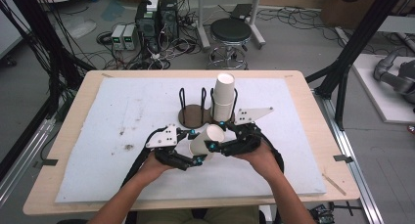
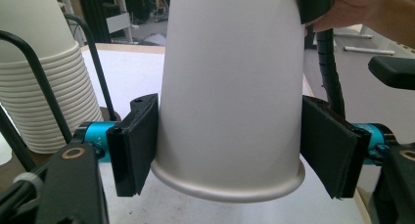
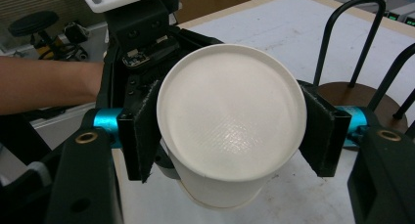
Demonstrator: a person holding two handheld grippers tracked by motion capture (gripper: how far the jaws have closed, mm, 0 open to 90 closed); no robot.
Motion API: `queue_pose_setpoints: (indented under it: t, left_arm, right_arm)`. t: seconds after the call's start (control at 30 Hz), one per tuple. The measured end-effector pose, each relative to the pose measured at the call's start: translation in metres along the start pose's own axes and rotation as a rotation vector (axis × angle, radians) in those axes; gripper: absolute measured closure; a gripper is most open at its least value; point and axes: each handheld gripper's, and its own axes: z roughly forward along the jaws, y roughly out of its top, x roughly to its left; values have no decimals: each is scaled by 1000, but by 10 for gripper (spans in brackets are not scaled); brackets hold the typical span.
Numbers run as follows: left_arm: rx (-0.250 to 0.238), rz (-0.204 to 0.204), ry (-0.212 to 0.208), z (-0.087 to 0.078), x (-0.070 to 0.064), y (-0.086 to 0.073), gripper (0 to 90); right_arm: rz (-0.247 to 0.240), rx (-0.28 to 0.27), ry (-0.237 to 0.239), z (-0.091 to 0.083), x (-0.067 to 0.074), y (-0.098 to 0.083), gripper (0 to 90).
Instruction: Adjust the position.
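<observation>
Behind the pale wooden table (image 1: 63,150) with its white foam mat (image 1: 122,111): cabled floor, black round stool (image 1: 230,31). On the mat, dark round wire-looped cup rack (image 1: 193,114) holding tall stack of white paper cups (image 1: 223,98), just beyond both grippers. Held between them above the mat, tilted: plain white paper cup (image 1: 206,140), rolled rim, flat base. Left gripper (image 1: 195,146) clamped near the rim; right gripper (image 1: 215,134) closed on the base end.

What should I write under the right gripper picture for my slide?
The right gripper clamps its black fingers around the base end of a white paper cup above the white mat.
</observation>
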Motion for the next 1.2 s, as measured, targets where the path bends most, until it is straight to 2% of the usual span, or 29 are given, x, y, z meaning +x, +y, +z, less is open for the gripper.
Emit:
queue_pose_setpoints:
  t: [0.2,0.33,0.4,0.43,0.47,0.57,0.6,0.63,0.7,0.77,0.83,0.87,0.97,1.0,1.13,1.2]
  left_arm:
    - [49,6,6,1,-1,5,276]
    - [74,-1,17,0,0,8,280]
    - [89,-6,22,-1,1,10,281]
    - [118,-2,30,-2,2,13,282]
    - [118,-2,30,-2,2,13,283]
    - [170,-1,25,-4,5,20,283]
    - [188,3,27,-4,6,22,283]
    - [232,22,25,-5,7,27,283]
    - [238,25,22,-5,7,29,283]
    - [269,32,17,-6,8,33,283]
    - [316,46,12,-5,8,38,283]
    - [316,46,12,-5,8,38,283]
    - [363,60,3,-4,9,42,283]
    - [388,71,-8,-2,8,44,282]
    - [425,85,-32,1,6,47,282]
    - [443,91,-50,4,4,48,282]
  right_arm:
    - [17,10,10,-1,-2,-1,323]
    - [10,8,-10,-4,-2,-1,246]
    - [0,2,-16,-8,-4,0,238]
    - [-8,2,-20,-10,-4,1,234]
    - [-25,2,-29,-12,-5,3,226]
    - [-76,26,-39,-18,-7,8,222]
    - [-76,26,-39,-18,-7,8,222]
    - [-119,60,-51,-20,-8,12,222]
    - [-145,90,-54,-22,-8,16,223]
    - [-184,118,-55,-22,-9,19,223]
    - [-212,150,-45,-21,-9,22,220]
    - [-212,150,-45,-21,-9,22,220]
    - [-251,192,-20,-17,-8,26,221]
    - [-284,222,-9,-14,-6,28,220]
    - [-323,272,5,-6,-5,30,221]
    - [-335,295,29,-1,-6,29,222]
